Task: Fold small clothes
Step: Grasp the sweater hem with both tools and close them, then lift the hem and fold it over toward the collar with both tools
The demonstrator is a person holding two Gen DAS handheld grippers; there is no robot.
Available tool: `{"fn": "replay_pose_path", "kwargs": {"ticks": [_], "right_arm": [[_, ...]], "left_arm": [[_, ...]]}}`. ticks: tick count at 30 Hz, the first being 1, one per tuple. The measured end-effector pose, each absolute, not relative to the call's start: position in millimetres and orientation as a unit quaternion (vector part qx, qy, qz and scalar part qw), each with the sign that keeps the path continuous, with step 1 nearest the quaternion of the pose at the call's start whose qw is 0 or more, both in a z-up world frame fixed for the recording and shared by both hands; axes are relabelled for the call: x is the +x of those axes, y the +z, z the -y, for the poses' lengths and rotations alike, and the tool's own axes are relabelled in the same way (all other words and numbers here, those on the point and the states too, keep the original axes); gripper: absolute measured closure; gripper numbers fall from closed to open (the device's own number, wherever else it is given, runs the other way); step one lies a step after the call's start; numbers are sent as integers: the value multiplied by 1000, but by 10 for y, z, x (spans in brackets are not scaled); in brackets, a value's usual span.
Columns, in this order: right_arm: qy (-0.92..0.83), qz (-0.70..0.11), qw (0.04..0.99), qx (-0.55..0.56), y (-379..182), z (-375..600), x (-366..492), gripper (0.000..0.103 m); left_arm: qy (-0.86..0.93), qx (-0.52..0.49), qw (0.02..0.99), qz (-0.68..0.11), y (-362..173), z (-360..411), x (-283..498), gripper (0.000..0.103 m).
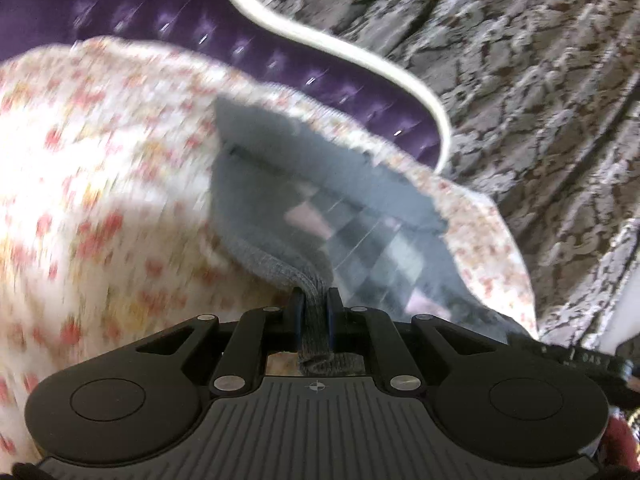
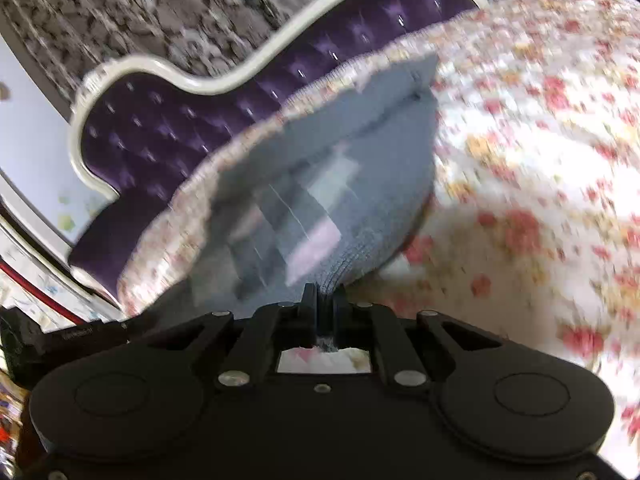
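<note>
While both grippers grip the grey knitted garment [image 1: 320, 208], we hold it by narrow margins only. On the left gripper [image 1: 313, 300] the fingers are clamped on a ribbed edge bunched between them; on the right gripper [image 2: 325, 294] they pinch another edge. Ahead of both, the garment hangs above the floral bedspread [image 1: 100, 200]. We judge slippage the chief risk: a thin bite on stretchy knit may pull free under uneven tension, and unequal lifting would skew the fold.
</note>
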State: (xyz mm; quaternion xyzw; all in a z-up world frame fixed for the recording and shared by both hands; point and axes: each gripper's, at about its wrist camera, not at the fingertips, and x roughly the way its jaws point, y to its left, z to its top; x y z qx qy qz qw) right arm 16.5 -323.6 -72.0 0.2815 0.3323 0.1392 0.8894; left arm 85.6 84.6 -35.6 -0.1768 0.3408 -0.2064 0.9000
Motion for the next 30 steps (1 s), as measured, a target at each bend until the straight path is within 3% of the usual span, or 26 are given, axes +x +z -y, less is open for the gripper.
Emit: {"fn": "replay_pose_path", "kwargs": {"ticks": [2, 3, 15, 21, 30], "right_arm": [[152, -314, 892, 286, -568, 3270, 234, 89], [158, -305, 894, 286, -484, 3275, 283, 89], [193, -223, 914, 280, 191, 3452, 1466, 89], [155, -222, 923, 272, 123, 3618, 2334, 89], [90, -271, 924, 254, -401, 3734, 3473, 92]], "left_arm": [[-219, -167, 904, -326, -156, -828, 941, 93], [-225, -163, 906, -319, -59, -818, 999, 99], [-227, -153, 928, -253, 566, -618, 2213, 99], [-194, -147, 934, -261, 377, -399, 3031, 99], [-134, -140, 923, -334, -333, -177, 4017, 99]]}}
